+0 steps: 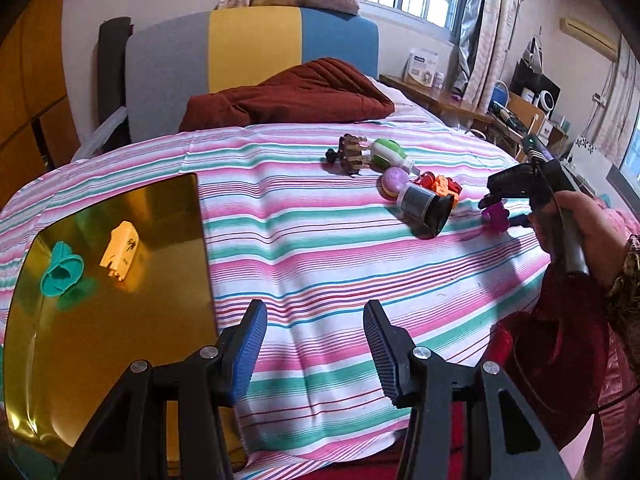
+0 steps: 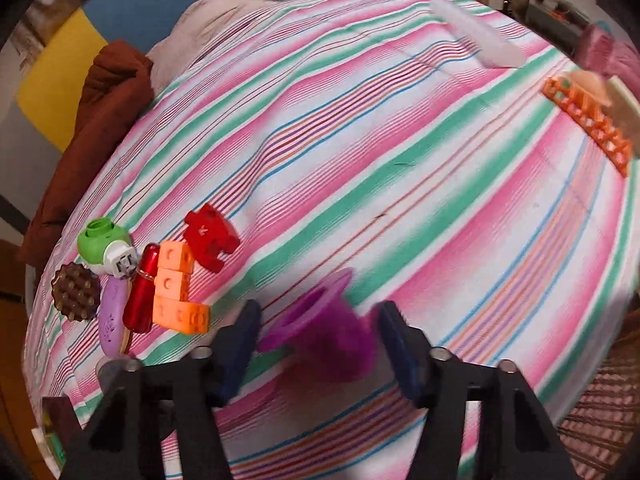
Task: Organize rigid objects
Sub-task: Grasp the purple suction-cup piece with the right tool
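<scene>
On the bed's pink, green and white striped sheet, your right gripper sits with its blue-padded fingers spread on either side of a translucent purple plastic cup lying tipped on the sheet; the frame is blurred, and the pads appear to stand apart from it rather than pinch it. Just to its left lies a cluster: an orange L-shaped stack of building blocks, a red notched flat brick, a shiny red cylinder, a lilac oval toy, a green and white round toy and a brown studded disc. Your left gripper hovers with its fingers wide open and empty, beside the glossy gold rectangular tray at the bed's left edge. In the tray rest a teal plastic cup on its side and a pale orange block, slightly apart.
</scene>
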The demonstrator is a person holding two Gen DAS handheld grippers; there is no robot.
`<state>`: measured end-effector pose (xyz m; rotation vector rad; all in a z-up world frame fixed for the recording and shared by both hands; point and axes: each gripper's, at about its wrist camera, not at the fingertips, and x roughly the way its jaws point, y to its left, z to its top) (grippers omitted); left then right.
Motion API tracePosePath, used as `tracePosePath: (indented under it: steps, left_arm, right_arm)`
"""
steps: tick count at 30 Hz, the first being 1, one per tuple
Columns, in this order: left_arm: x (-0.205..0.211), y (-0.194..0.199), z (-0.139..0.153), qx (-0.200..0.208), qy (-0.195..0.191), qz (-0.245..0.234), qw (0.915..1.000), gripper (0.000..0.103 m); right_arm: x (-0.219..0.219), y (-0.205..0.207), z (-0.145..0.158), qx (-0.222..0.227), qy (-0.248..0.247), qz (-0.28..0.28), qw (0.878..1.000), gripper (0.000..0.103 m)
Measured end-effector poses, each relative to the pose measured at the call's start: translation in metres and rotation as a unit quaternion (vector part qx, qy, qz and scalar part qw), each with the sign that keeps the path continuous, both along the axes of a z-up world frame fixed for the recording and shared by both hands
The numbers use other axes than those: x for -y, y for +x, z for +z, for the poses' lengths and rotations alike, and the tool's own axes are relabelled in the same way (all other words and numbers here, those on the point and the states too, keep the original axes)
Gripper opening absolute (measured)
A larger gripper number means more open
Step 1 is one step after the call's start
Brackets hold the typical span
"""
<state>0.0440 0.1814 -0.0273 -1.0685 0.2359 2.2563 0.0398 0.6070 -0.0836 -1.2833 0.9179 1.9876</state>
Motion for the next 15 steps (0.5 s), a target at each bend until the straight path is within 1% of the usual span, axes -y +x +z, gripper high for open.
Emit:
tracePosePath:
  steps: [1, 4, 9, 13, 15]
  left_arm:
    - [-0.003, 0.000, 0.000, 0.002, -0.001, -0.003, 1.0000, 0.051]
    - [-0.017, -0.003, 0.001, 0.002, -0.003, -0.010, 0.9999, 0.051]
    - [-0.056, -0.010, 0.002, 0.010, 0.000, -0.037, 0.9993, 0.051]
    - [-0.098, -0.016, -0.003, 0.020, -0.009, -0.062, 0.9978, 0.051]
    - [-0.121, -0.020, -0.006, 0.032, -0.010, -0.077, 0.9965, 0.051]
  right_arm:
    - [0.002, -0.002, 0.000, 0.000, 0.013, 0.005, 1.000, 0.056]
    - [0.005, -0.006, 0.000, 0.000, 0.025, 0.022, 0.999, 0.056]
    - [0.010, -0.008, 0.000, -0.020, 0.010, 0.046, 0.999, 0.056]
    - [0.005, -0.005, -0.001, -0.029, -0.004, 0.042, 0.999, 0.056]
    - [0.006, -0.003, 0.000, -0.035, -0.010, 0.037, 0.999, 0.056]
